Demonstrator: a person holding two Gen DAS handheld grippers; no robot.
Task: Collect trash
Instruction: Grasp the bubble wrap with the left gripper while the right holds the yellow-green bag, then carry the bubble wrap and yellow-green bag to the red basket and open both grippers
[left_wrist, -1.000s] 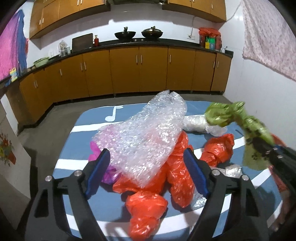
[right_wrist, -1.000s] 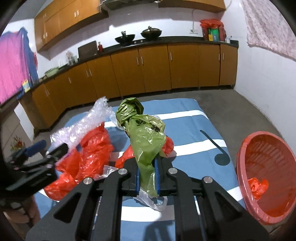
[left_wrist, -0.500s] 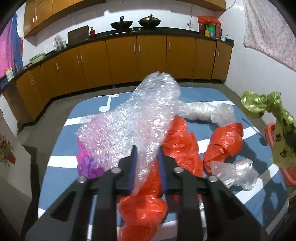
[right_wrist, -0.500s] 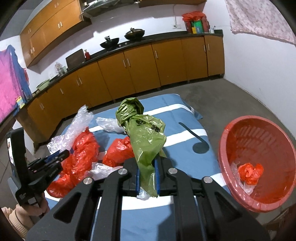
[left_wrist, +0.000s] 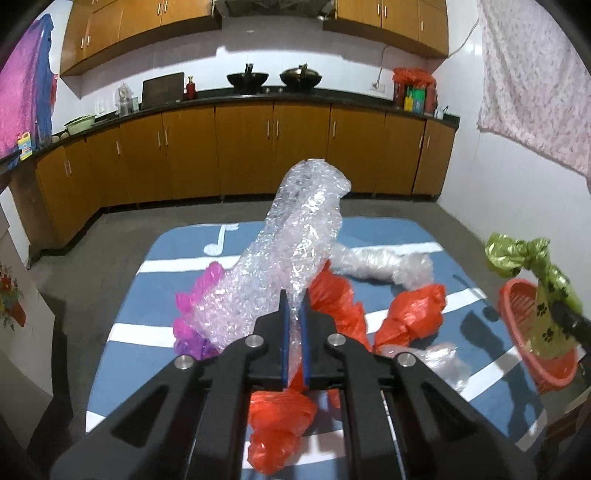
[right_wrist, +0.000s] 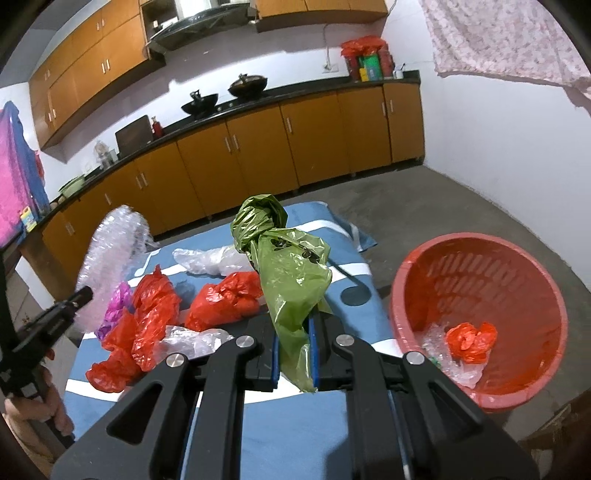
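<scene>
My left gripper (left_wrist: 293, 314) is shut on a long wad of clear bubble wrap (left_wrist: 295, 240), lifted off the blue mat (left_wrist: 159, 273). The same bubble wrap (right_wrist: 110, 243) shows at the left of the right wrist view. My right gripper (right_wrist: 293, 332) is shut on a crumpled green plastic bag (right_wrist: 288, 266), held just left of the red basket (right_wrist: 517, 387). That green bag (left_wrist: 532, 266) hangs in front of the basket (left_wrist: 517, 295) in the left wrist view. Red plastic bags (left_wrist: 410, 314), a pink bag (left_wrist: 199, 295) and clear plastic (left_wrist: 384, 258) lie on the mat.
The red basket holds a red bag (right_wrist: 471, 338) and clear plastic. Brown kitchen cabinets (left_wrist: 258, 147) run along the far wall with woks (left_wrist: 247, 77) on the counter. A patterned cloth (left_wrist: 535, 74) hangs on the right wall. A hand (right_wrist: 55, 402) grips the left tool's handle.
My left gripper went from open around the bubble wrap to shut on it, then lifted it. My right gripper carried the green bag rightward toward the red basket.
</scene>
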